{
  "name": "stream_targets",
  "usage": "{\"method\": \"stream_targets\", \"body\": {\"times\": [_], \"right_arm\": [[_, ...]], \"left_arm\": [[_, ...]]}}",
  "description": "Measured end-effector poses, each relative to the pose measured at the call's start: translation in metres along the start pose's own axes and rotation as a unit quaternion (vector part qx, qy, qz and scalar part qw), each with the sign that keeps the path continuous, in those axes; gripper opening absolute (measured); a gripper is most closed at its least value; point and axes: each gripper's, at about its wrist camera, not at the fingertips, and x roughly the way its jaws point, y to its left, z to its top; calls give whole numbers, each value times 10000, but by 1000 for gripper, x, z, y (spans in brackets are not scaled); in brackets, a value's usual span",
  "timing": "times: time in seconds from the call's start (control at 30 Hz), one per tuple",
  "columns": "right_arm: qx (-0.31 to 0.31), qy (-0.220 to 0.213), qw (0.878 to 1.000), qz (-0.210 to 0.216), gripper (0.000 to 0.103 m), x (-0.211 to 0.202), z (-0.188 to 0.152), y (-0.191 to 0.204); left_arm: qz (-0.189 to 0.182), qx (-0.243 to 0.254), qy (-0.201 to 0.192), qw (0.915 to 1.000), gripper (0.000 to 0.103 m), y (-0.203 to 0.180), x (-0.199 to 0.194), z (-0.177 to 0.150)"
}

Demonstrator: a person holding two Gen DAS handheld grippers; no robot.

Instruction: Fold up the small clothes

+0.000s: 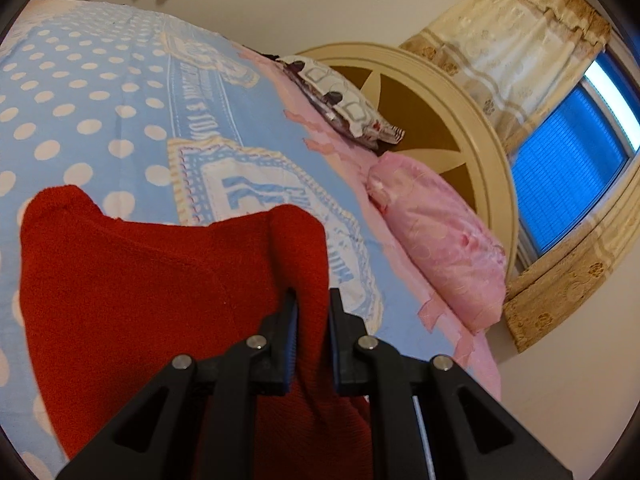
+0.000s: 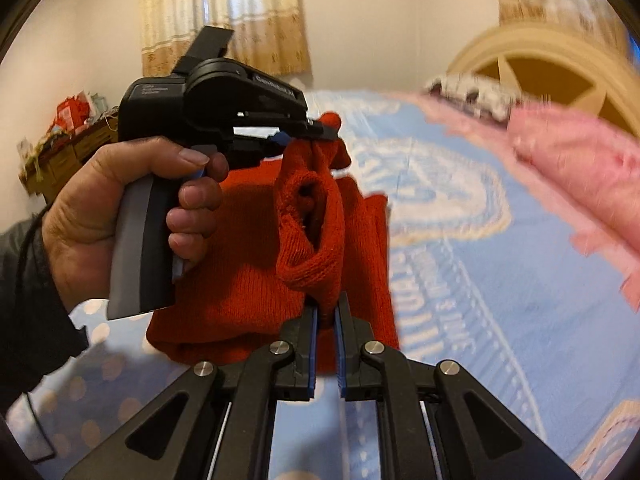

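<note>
My left claw (image 1: pixel 313 300) is squeezed down narrow on a thick fold of the red knitted woollen garment (image 1: pixel 160 300); the cloth fills the slot between the 2 black fingers and their blue pads bite into it. From that pinch the knit hangs and spreads to the left, with a second hump of it raised further left, above the blue bedsheet with white polka dots (image 1: pixel 80 100).

My right claw (image 2: pixel 325 312) is clamped almost completely together on another bunched edge of the same red knitted woollen garment (image 2: pixel 248 280), a narrow pleat standing up between the pads. Just beyond, the knit forms a rolled tube with a dark opening, and its far end is gripped by my left claw (image 2: pixel 316 132), which my left hand (image 2: pixel 132 200) holds by its grey and black handle. So the garment is stretched between my 2 claws; whether its lower edge touches the sheet I cannot tell.

Further off, at the head edge of the bed, lie a pink satin pillow (image 1: pixel 440 248) and a patterned white and dark pillow (image 1: pixel 340 96) against the cream arched wooden headboard (image 1: pixel 460 120). Behind that, beige floral curtains (image 1: pixel 500 40) frame a window (image 1: pixel 568 168).
</note>
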Motion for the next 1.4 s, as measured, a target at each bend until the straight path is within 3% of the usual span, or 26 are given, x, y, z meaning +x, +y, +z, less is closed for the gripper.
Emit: {"method": "stream_targets", "body": {"times": [0.37,0.47,0.53,0.57,0.63,0.7,0.77,0.9,1.07,1.1,1.17,1.23,1.27,1.4], "right_arm": [[472,483,9975,214,5,9,-11,-22],[564,603,9961,296,6,11,-14,-27],[648,695,9949,350,6,12,-15,-31],[695,702,9943,393,6,10,-15,-33],[679,677,9945,429,14,2,-14,-36],[512,598,9961,390,61,-7,-13,-37],[340,489,9974,404,66,-19,-7,-40],[257,499,9974,457,66,-21,18,-48],[300,451,9972,512,64,7,61,-55],[340,569,9960,594,60,20,69,-55],[257,701,9966,347,55,48,78,-56],[443,1033,9928,422,42,78,78,-61],[610,1123,9900,598,24,86,76,-65],[661,844,9924,605,11,71,68,-67]], "left_arm": [[232,597,138,9979,17,-23,8,-11],[318,863,37,9958,30,-31,-10,-18],[674,1198,-124,9904,55,-36,-27,-26],[747,1307,-262,9883,58,-36,-37,-32],[905,1412,-416,9850,66,-32,-58,-45],[1051,1425,-471,9831,69,-24,-77,-62],[1171,1410,-524,9816,72,-14,-91,-79],[1336,1446,-303,9800,73,0,-96,-111],[1595,1588,-2,9743,73,6,-81,-129],[1606,1615,-18,9737,73,6,-80,-129],[1622,1660,-48,9727,73,7,-80,-131],[1598,1685,-54,9726,78,8,-80,-134],[1588,1707,-51,9724,79,8,-80,-135],[1547,1773,-17,9719,83,6,-80,-141]]}}
